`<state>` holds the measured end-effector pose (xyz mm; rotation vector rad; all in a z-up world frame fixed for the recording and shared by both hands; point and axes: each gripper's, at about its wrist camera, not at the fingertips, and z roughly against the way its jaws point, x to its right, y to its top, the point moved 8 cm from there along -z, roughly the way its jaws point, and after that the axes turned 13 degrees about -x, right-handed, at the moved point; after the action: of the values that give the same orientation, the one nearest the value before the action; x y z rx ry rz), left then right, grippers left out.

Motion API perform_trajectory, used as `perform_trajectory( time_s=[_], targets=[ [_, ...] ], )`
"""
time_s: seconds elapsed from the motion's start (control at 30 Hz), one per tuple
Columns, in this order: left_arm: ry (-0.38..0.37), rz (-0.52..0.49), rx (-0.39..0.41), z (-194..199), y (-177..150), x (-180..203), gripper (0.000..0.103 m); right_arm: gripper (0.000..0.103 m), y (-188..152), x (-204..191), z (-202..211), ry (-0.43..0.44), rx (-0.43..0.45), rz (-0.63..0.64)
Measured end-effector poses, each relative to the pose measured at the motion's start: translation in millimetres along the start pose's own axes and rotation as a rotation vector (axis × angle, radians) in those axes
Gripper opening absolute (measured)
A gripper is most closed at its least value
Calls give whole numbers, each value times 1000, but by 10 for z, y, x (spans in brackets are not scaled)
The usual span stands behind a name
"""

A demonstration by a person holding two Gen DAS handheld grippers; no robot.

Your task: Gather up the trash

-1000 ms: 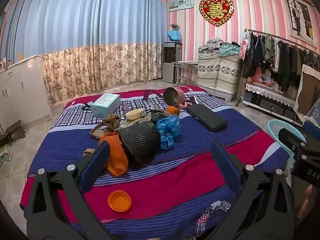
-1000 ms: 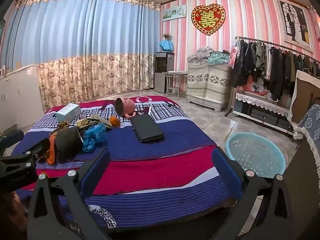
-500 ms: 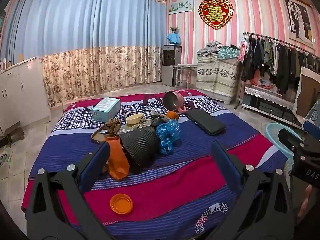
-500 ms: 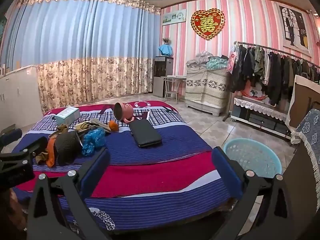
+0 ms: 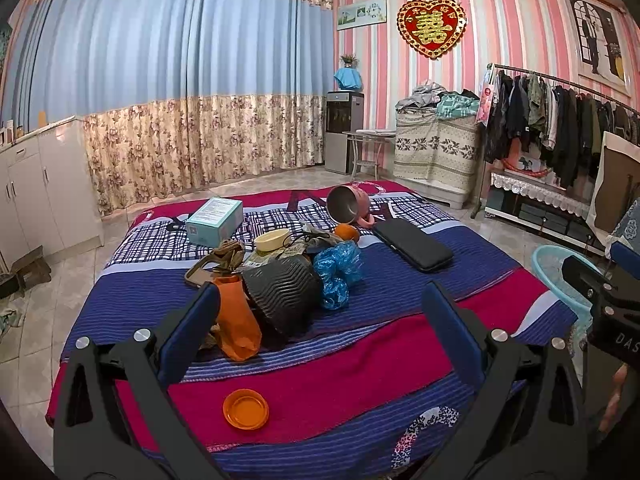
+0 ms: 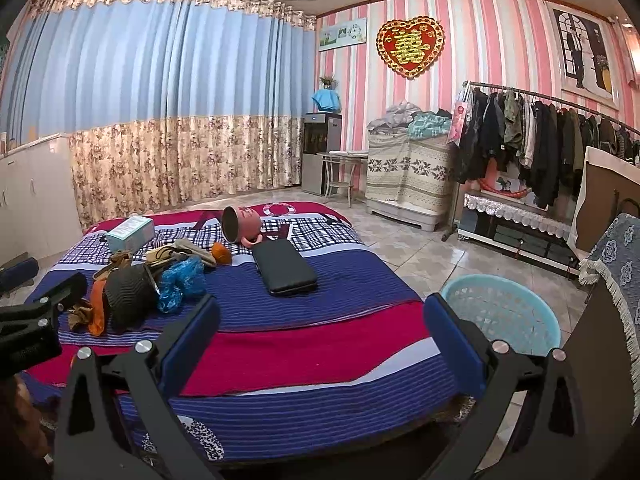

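Both tongs, left and right, gape empty and have drawn back slightly; the trash heap sits mid-frame, smaller than before, the basket lower right. Nothing collected yet, I judge.

Blue curtains with a floral lower band covered the far wall. The side wall was striped pink and white (a red heart ornament hung on it). A clothes rack stood along it, white cabinets opposite, over a tiled floor.
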<state>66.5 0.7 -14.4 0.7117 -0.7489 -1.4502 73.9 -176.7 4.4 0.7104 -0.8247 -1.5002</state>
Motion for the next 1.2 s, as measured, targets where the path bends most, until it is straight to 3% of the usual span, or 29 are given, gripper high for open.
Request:
perform_trajectory(
  time_s=[1.2],
  targets=[
    [4, -4, -8, -39, -68, -16, 98, 99, -43, -3, -20, -2, -5, 0]
  ],
)
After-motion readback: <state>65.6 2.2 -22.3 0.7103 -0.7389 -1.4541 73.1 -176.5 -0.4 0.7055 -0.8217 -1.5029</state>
